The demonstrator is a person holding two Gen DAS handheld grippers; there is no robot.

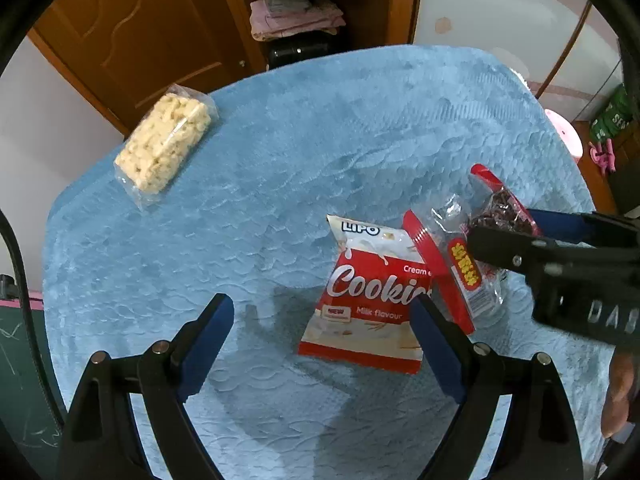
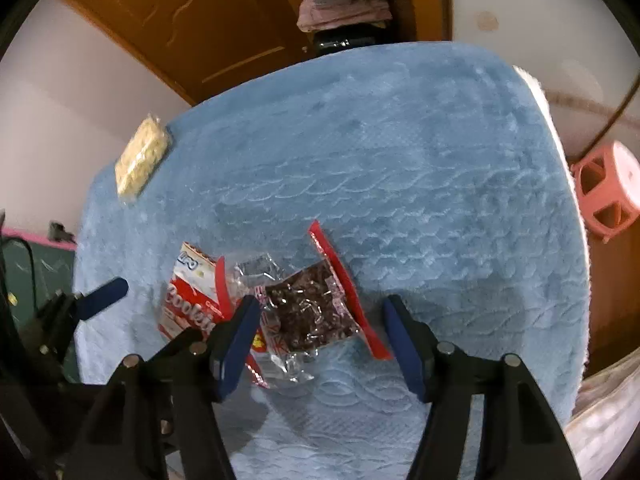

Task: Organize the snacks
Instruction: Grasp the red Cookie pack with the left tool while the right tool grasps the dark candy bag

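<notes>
three snack bags on a blue table

three snacks lie on the table (image 1: 360, 128), which has a fuzzy blue cover. the cookie bag (image 1: 366, 304) is red and white and lies flat near the middle front of the table. the clear bag of dark bits (image 2: 310, 312) has red edges and lies just beside the cookie bag, touching it and partly over its edge. the bag of pale puffed pieces (image 1: 166, 146) lies well apart from the cookie bag, at the far left corner of the table.

the left tongs (image 1: 324, 320) hang above the cookie bag with the blue pads spread wide. one pad is in front of the cookie bag's edge, the other is over bare cover, and nothing is gripped.

the right tongs (image 2: 320, 324) sit over the clear bag of dark bits. the bag shows between the two blue pads, but there are gaps at both sides, so the pads do not press it.

behind the table stands a brown wardrobe (image 1: 152, 32). a pink stool (image 2: 608, 188) stands to the right of the table.
</notes>
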